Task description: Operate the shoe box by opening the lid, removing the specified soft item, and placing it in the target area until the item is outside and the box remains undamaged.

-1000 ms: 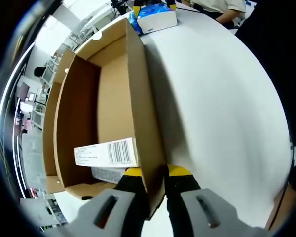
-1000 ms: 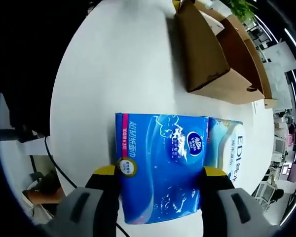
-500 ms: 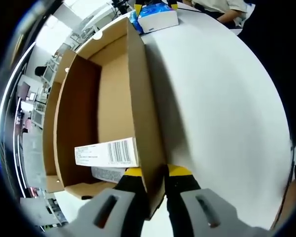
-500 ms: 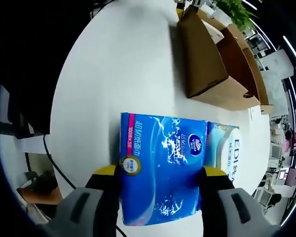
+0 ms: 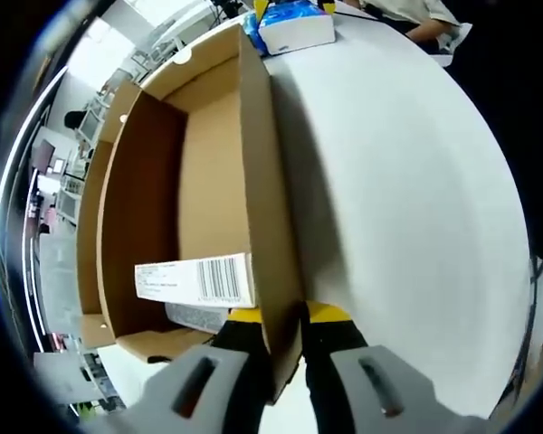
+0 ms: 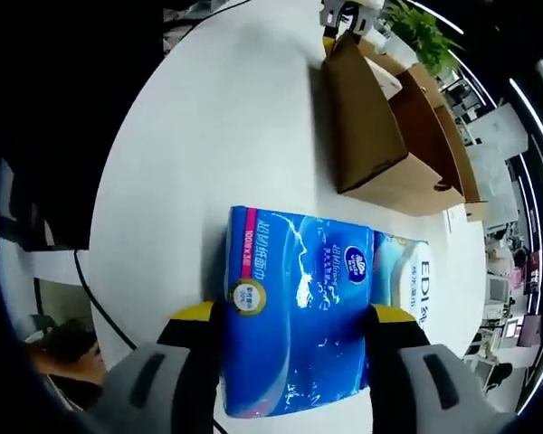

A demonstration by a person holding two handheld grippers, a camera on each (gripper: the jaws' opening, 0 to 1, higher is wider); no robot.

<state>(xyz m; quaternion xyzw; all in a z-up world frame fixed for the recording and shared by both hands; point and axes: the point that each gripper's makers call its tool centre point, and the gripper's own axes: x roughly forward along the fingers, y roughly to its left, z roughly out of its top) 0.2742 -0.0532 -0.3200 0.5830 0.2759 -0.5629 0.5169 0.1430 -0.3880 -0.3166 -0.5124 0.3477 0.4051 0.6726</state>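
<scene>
My worry was the shoe box: my left gripper was clamped on its long side wall, and any twist or pull there could crease or tear the cardboard. My right gripper was closed on the blue tissue pack, which sat between its jaws, outside the box, low over the white table. A careless release could drop it off the near table edge.

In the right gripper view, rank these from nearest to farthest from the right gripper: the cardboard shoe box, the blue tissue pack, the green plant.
1. Blue plastic tissue pack: between the right gripper's jaws.
2. Brown cardboard shoe box: farther along the white table, toward the upper right.
3. Green leafy plant: beyond the box, at the view's top.
</scene>
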